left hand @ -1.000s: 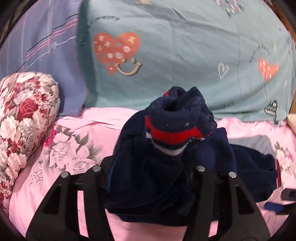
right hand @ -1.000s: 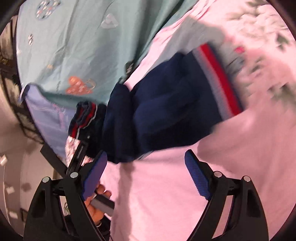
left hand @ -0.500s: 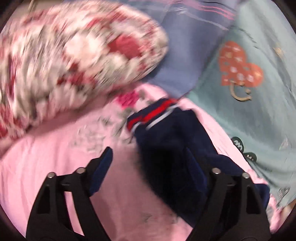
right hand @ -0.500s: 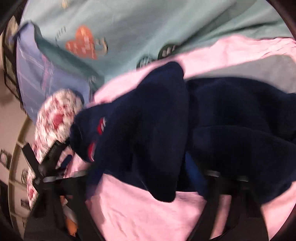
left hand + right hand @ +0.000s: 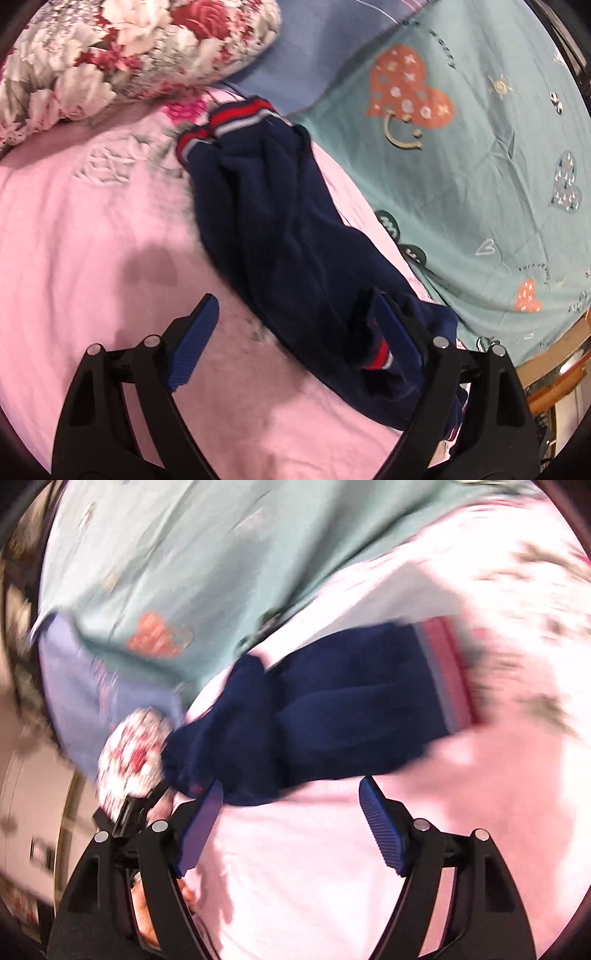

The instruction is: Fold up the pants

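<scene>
1. Pants (image 5: 280, 221), navy with red and grey bands, lie bunched in a long heap on the pink bed sheet (image 5: 92, 229).
2. One banded end (image 5: 229, 118) is toward the floral pillow (image 5: 122, 51); in the right wrist view a wide red and grey band (image 5: 448, 672) is at the opposite end.
3. Left claw (image 5: 295, 339): jaws wide and just been opening. Pants fabric lies between them, bunched against the right pad (image 5: 395, 332); the left pad (image 5: 192, 347) is clear of it over bare sheet. No squeeze on the cloth.
4. Right claw (image 5: 291, 827): jaws wide, just been opening, only sheet between them. Its left pad (image 5: 201, 830) sits at the pants' near edge, possibly brushing it; the view is too blurred to be sure.
5. A hand (image 5: 147, 912) shows low behind the right claw's left finger.
6. A teal cover (image 5: 461, 147) with heart prints lies beyond the pants, over a blue-grey striped cloth (image 5: 314, 48).
</scene>
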`<control>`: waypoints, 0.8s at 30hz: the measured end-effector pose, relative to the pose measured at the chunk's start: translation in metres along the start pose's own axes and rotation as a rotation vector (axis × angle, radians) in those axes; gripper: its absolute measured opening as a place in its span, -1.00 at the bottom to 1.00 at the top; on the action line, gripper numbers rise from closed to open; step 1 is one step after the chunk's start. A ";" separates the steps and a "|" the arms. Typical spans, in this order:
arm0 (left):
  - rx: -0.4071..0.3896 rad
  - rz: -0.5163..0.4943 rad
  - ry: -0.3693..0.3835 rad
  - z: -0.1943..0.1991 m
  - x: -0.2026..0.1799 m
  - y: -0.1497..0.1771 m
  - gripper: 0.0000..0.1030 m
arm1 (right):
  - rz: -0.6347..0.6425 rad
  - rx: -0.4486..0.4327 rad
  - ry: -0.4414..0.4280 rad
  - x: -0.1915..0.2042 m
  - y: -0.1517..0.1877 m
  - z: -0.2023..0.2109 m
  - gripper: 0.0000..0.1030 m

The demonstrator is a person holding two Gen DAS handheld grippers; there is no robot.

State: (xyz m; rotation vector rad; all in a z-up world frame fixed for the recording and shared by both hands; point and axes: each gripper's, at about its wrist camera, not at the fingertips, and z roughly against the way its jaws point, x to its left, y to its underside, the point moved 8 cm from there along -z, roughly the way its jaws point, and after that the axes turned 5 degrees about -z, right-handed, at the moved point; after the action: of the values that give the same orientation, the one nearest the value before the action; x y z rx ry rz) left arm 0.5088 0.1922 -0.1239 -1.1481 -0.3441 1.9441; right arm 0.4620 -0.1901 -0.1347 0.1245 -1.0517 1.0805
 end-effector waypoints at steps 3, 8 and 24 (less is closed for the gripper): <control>0.008 0.008 0.009 -0.002 -0.008 0.005 0.70 | -0.061 -0.040 0.053 -0.028 -0.008 0.005 0.50; 0.022 0.000 0.020 0.006 -0.010 0.013 0.70 | -0.145 -0.056 0.030 -0.037 -0.015 -0.026 0.50; 0.042 0.140 0.069 0.033 0.033 0.030 0.74 | -0.083 -0.228 -0.073 -0.007 -0.054 -0.020 -0.85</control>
State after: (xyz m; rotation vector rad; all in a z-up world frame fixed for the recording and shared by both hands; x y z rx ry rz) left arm 0.4581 0.2043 -0.1433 -1.2375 -0.1895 2.0171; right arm 0.5163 -0.2112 -0.1297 0.0242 -1.2180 0.8796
